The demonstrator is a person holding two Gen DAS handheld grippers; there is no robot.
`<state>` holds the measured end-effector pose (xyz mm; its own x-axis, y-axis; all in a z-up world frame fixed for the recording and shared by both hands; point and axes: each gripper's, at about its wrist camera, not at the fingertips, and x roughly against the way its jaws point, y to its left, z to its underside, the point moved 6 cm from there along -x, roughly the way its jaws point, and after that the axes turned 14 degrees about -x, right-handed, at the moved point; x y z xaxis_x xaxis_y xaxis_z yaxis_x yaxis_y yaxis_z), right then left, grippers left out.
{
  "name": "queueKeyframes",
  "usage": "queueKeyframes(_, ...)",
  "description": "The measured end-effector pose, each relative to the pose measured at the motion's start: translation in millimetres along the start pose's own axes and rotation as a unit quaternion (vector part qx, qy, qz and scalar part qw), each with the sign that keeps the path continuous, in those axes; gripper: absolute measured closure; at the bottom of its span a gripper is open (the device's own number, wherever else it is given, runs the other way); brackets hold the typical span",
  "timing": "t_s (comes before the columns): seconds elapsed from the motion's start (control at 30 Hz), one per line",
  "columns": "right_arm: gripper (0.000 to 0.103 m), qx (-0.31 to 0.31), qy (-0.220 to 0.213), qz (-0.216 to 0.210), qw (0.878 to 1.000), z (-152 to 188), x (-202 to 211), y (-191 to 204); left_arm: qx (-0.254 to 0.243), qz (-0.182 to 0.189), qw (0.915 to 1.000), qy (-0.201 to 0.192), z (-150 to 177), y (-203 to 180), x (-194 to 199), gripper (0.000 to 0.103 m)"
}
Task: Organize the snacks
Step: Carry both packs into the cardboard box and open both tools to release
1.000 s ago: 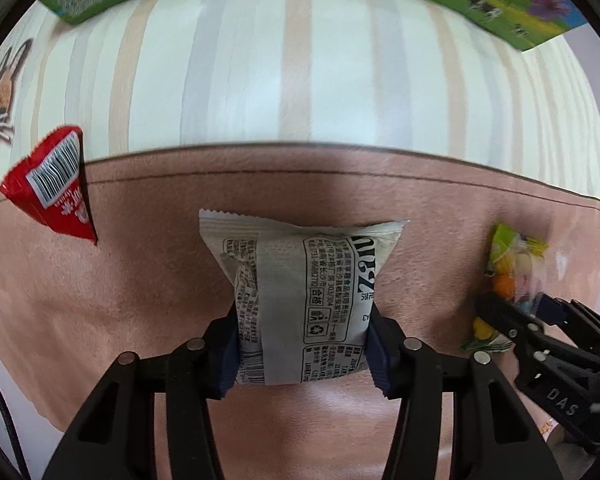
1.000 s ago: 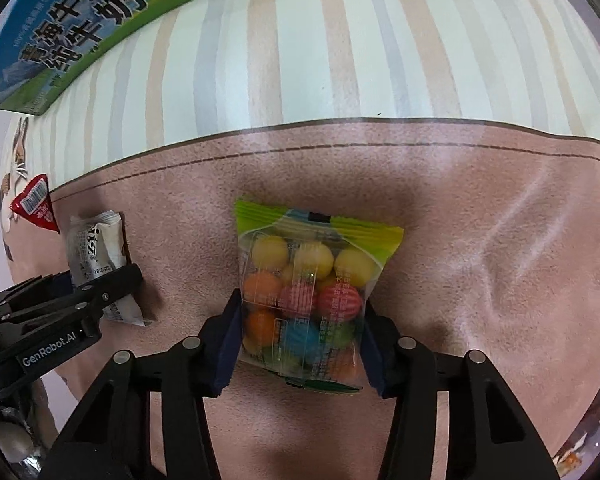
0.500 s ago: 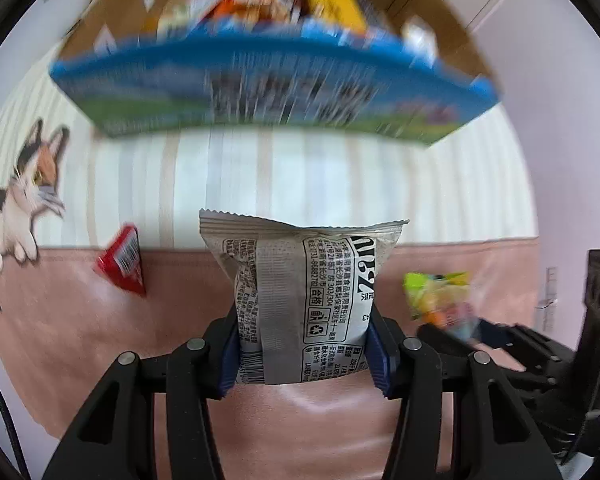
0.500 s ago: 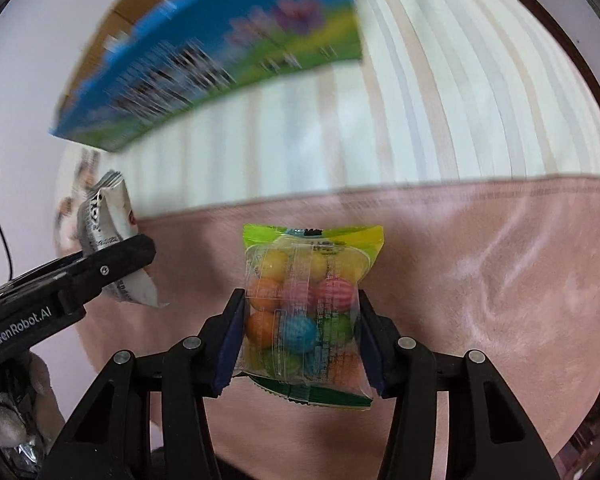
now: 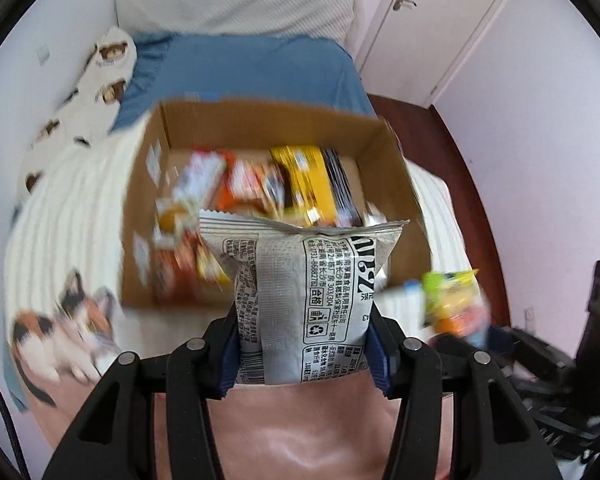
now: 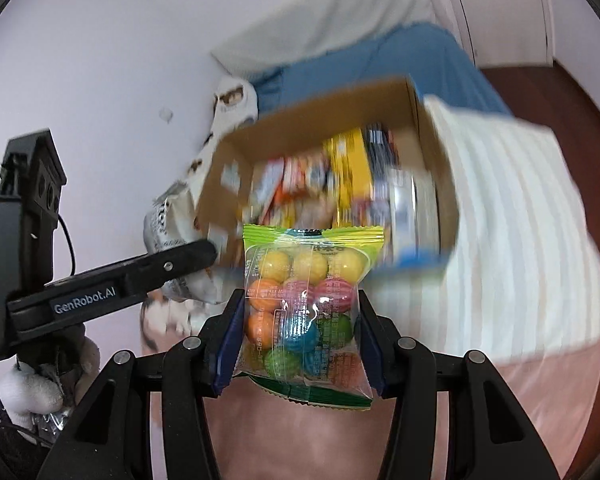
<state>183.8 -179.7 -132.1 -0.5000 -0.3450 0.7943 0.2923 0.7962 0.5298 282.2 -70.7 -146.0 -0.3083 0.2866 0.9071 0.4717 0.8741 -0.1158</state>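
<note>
- Two snack packets are up in the air, one per gripper, both just in front of an open cardboard box [image 5: 396, 168] sitting on a striped cream blanket [image 6: 512, 208] on the bed.
- left gripper [image 5: 303, 350] has its fingers clenched on a crinkly grey-white foil packet [image 5: 300, 292], serrated seal on top, long axis upright. Printed side faces the camera: small text panel, recycling mark, big black lettering running sideways that I can't make out.
- right gripper [image 6: 298, 340] is clamped on a clear candy bag [image 6: 306, 300] with green ends, stuffed with round ribbed balls in yellow, orange, pink, blue, green. Also upright.
- "GenRobot.AI" reads on the left gripper's arm in the right view.
- Box contents are a blur of yellow, orange and red wrappers.
</note>
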Motion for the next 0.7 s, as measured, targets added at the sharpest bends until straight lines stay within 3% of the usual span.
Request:
queueKeyframes(0.23,0.049,0.016,-0.045,0.051,0.998,-98,-42,0,0.009,-0.032,0.9990,0.030,-59,60,-45,0.054)
queueKeyframes(0.57,0.048,-0.014,-0.026,0.100,0.995,-173,-112,-29,0.022,-0.056,0.9930,0.101,-91,121,-137,0.053)
queueKeyframes(0.63,0.045,-0.021,-0.023,0.105,0.994,-182,-128,-33,0.032,-0.053,0.9916,0.114,-95,129,-151,0.048)
queueKeyframes(0.67,0.034,-0.021,-0.016,0.116,0.993,-187,-138,-34,0.039,-0.048,0.9914,0.116,-97,132,-157,0.044)
queueKeyframes(0.7,0.025,-0.024,-0.016,0.120,0.992,-190,-143,-36,0.043,-0.043,0.9913,0.117,-99,135,-162,0.029)
